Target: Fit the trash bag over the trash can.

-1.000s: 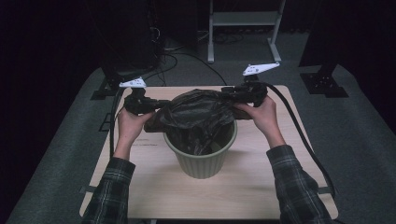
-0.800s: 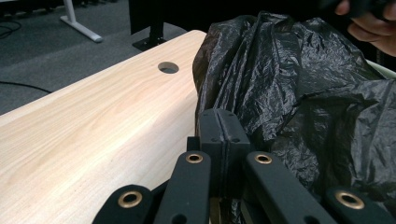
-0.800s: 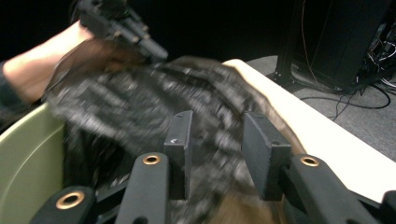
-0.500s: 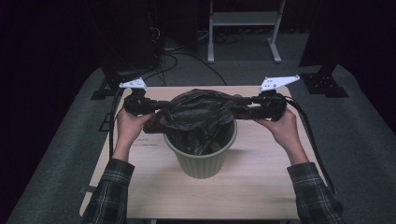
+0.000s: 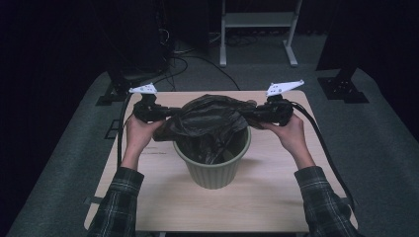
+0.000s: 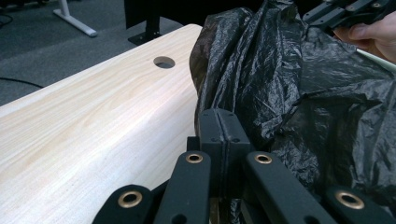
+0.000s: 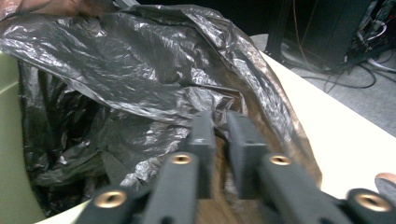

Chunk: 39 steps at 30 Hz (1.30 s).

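Black plastic film, in the form of a bin bag (image 5: 210, 118), is stretched left to right above the green ribbed bin (image 5: 213, 165), which stands on the pale wooden table (image 5: 163, 197) between the two hands. The bag's long axis runs across the scene, from the left gripper (image 5: 165, 112) to the right gripper (image 5: 252, 114), and its lower part hangs down inside the bin. In the left gripper view the jaws of the left gripper (image 6: 223, 128) are pressed fully together on a fold of the bag's left edge. In the right gripper view the jaws of the right gripper (image 7: 223, 135) have just been closing, and a crumpled edge of film is seen between them with a narrow gap remaining (a firm pinch there is judged likely but cannot be confirmed). The relation governing the next move is judged to be vertical: the held edges lie just above the bin's rim, the left edge outside the left wall and the right edge over the right wall. Each gripper is nearest its own side, so both edges would be drawn outward and down over the rim.
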Available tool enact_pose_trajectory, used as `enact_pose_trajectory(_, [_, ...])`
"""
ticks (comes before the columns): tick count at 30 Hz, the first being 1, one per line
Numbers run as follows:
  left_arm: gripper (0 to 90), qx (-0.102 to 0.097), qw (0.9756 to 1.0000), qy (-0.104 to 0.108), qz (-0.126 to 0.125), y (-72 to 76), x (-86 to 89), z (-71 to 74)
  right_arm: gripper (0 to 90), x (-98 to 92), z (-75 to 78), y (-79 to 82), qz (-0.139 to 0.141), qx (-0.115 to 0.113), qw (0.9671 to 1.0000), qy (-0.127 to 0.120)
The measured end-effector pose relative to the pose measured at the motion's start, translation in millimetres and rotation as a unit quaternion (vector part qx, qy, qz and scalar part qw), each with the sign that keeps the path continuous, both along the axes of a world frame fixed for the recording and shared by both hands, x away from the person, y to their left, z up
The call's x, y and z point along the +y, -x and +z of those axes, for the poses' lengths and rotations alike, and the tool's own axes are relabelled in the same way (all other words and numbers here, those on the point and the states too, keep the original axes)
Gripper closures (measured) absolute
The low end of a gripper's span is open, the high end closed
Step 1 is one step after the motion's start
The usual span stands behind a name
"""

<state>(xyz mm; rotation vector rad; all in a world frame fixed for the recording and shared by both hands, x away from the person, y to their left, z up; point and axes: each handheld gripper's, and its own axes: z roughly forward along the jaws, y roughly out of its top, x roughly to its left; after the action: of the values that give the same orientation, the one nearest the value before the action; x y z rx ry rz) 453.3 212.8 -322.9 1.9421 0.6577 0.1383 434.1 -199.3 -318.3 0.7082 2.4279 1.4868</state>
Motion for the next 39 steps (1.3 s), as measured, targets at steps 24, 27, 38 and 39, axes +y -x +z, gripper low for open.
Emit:
enact_pose_trajectory(24, [89.9,0.018,0.9994,-0.021,0.022,11.2,20.4,-6.3,89.9,-42.1,-3.6,94.8,0.082,0.004,0.9965,-0.016])
enact_pose_trajectory(27, [89.9,0.02,0.9992,-0.023,0.025,11.8,22.8,-8.5,89.9,-45.9,-8.2,105.8,0.09,0.008,0.9957,-0.019])
enact_pose_trajectory(38, [89.9,0.019,0.9992,-0.026,0.026,14.3,25.1,-10.5,83.1,-44.9,-28.3,138.0,0.113,0.016,0.9934,-0.007])
enact_pose_trajectory(39, [89.9,0.017,0.9993,-0.024,0.024,15.4,23.9,-8.9,80.4,-46.1,-24.5,138.7,0.112,0.01,0.9935,-0.014])
